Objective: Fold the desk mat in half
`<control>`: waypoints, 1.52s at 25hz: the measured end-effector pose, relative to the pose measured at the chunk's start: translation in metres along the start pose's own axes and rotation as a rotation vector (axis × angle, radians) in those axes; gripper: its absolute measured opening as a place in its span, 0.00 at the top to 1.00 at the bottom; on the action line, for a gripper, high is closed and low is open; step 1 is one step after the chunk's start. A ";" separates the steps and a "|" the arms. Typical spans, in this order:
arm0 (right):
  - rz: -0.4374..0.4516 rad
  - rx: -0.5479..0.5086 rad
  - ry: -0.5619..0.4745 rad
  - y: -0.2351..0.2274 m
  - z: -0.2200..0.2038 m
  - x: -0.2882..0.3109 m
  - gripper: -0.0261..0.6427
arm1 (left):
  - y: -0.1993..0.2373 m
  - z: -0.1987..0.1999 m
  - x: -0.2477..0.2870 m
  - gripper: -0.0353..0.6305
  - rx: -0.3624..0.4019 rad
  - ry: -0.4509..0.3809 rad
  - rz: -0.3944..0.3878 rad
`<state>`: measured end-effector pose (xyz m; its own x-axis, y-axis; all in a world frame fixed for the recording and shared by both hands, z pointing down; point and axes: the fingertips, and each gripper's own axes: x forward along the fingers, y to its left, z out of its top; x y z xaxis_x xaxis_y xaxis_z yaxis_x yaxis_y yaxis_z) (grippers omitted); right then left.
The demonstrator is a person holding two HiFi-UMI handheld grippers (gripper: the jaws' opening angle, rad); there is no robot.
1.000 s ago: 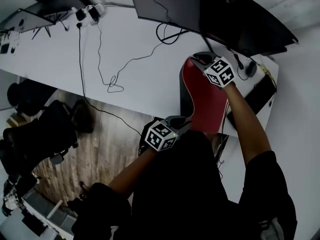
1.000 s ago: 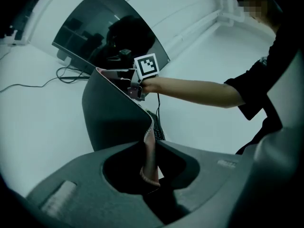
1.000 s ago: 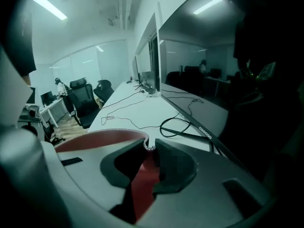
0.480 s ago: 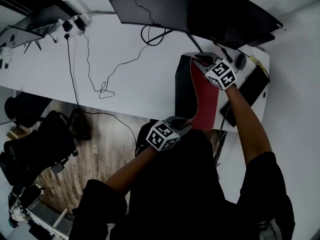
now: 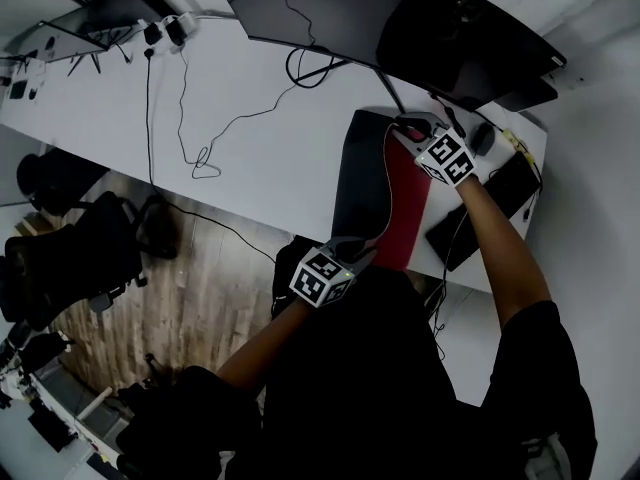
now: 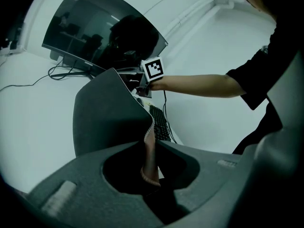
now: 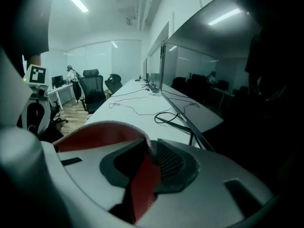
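Head view: the desk mat (image 5: 360,178) sits at the right end of the desk (image 5: 250,108). Its right side is lifted off the desk, so the red underside shows. The left gripper (image 5: 355,251) grips the mat's corner at the desk's near edge. The right gripper (image 5: 408,128) grips the corner toward the desk's far edge.

Left gripper view: the jaws pinch the mat's stitched edge, and its dark top face curls up above the desk.

Right gripper view: the jaws are clamped on the mat, whose red side arches over the desk.
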<state>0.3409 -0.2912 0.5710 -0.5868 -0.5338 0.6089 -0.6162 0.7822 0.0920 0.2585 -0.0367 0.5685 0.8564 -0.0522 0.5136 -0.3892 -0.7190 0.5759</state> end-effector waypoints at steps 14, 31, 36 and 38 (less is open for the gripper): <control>0.009 -0.044 0.093 -0.015 -0.069 0.000 0.94 | -0.009 -0.009 0.035 0.82 -0.031 -0.019 0.110; -0.051 0.025 0.082 -0.019 -0.131 -0.043 0.94 | -0.035 -0.030 0.077 0.82 0.034 0.079 0.095; -0.074 0.045 0.103 -0.017 -0.156 -0.049 0.94 | -0.037 -0.038 0.090 0.82 0.050 0.114 0.093; -0.098 0.028 0.115 -0.017 -0.164 -0.051 0.94 | -0.039 -0.041 0.094 0.82 0.041 0.126 0.092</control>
<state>0.4673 -0.2249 0.6680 -0.4603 -0.5656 0.6843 -0.6829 0.7181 0.1341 0.3404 0.0148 0.6209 0.7677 -0.0333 0.6399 -0.4471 -0.7433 0.4976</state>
